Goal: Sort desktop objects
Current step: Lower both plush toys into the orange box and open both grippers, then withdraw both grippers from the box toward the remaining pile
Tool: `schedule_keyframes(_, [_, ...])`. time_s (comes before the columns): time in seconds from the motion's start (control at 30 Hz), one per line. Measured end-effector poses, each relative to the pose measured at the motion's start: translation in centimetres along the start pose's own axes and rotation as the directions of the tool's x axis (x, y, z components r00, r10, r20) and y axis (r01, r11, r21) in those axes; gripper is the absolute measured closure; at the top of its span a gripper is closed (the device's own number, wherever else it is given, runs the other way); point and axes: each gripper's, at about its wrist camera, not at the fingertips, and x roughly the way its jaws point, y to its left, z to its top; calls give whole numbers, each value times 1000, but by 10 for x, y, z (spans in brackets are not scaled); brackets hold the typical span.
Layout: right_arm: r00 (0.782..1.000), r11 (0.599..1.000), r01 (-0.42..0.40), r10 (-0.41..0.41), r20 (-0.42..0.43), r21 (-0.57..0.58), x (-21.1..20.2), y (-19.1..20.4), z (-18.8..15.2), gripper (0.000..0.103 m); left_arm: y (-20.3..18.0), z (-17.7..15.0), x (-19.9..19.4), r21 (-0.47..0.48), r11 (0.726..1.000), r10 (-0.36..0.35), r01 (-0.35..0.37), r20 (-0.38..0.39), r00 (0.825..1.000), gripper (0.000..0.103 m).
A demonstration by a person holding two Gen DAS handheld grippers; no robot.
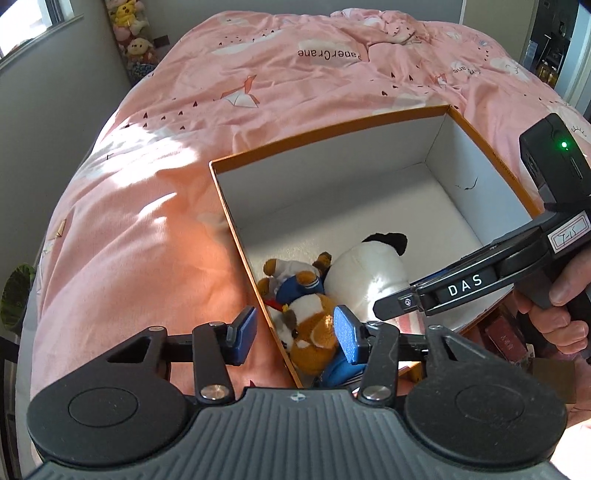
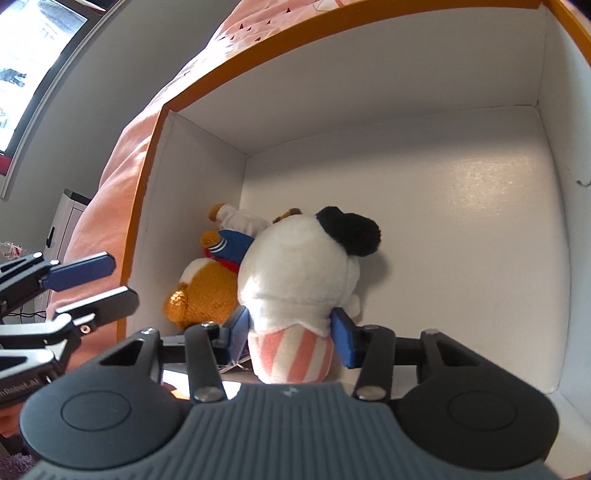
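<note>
An orange-rimmed white box (image 1: pixel 325 140) lies on a pink bedspread. A brown plush dog in blue clothes (image 1: pixel 310 332) lies in the box's near-left corner, beside a white plush with a black ear (image 1: pixel 369 273). My left gripper (image 1: pixel 295 334) hangs open above the box's left wall, one pad outside it and one over the dog. In the right wrist view, my right gripper (image 2: pixel 291 334) has its blue pads against both sides of the white plush's (image 2: pixel 295 266) pink-striped base, with the dog (image 2: pixel 210 291) behind. The left gripper (image 2: pixel 122 280) shows at the left edge.
The pink bedspread (image 1: pixel 155 192) surrounds the box (image 2: pixel 258 55). A person's hand (image 1: pixel 554 317) grips the right gripper's handle at lower right, above dark red items (image 1: pixel 506 339). Soft toys (image 1: pixel 129 22) stand in the far-left corner by a window. A green leaf (image 1: pixel 16 291) sits at left.
</note>
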Motion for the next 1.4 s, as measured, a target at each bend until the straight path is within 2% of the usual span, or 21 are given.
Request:
schedule_keyframes(0.23, [1000, 1000, 26, -26, -15, -1, 15, 3, -3, 53, -3, -2, 2, -1, 1000, -7, 7, -2, 1000, 48])
schedule_keyframes(0.4, [999, 998, 49, -49, 1, -33, 11, 10, -4, 48, -7, -5, -5, -3, 1000, -22, 23, 21, 1000, 48])
schedule_keyframes(0.57, [993, 987, 108, -102, 62, -117, -4, 24, -10, 47, -13, -11, -23, -14, 998, -55, 57, 104, 993, 48])
schedule_keyframes(0.8, [974, 960, 163, -120, 191, -228, -49, 31, -33, 44, -33, -17, -50, 4, 993, -120, 121, 208, 971, 48])
schedule_keyframes(0.87, [963, 945, 187, -122, 240, -267, -59, 31, -40, 58, -39, -20, -56, 5, 992, -126, 128, 228, 966, 48])
schedule_keyframes(1.0, [942, 920, 223, -118, 314, -324, -80, 43, -63, 58, -49, -26, -66, 1, 988, -149, 154, 255, 955, 48])
schedule_keyframes(1.1, [929, 915, 243, -124, 348, -322, -101, 40, -80, 58, -55, -32, -67, -3, 983, -178, 184, 244, 953, 48])
schedule_keyframes(1.23, [909, 900, 294, -160, 385, -322, -116, 38, -100, 58, -65, -41, -58, -6, 975, -217, 222, 177, 960, 48])
schedule_keyframes(1.4, [907, 893, 357, -262, 329, -275, -114, 24, -119, 58, -75, -54, -39, -51, 965, -252, 259, 111, 961, 48])
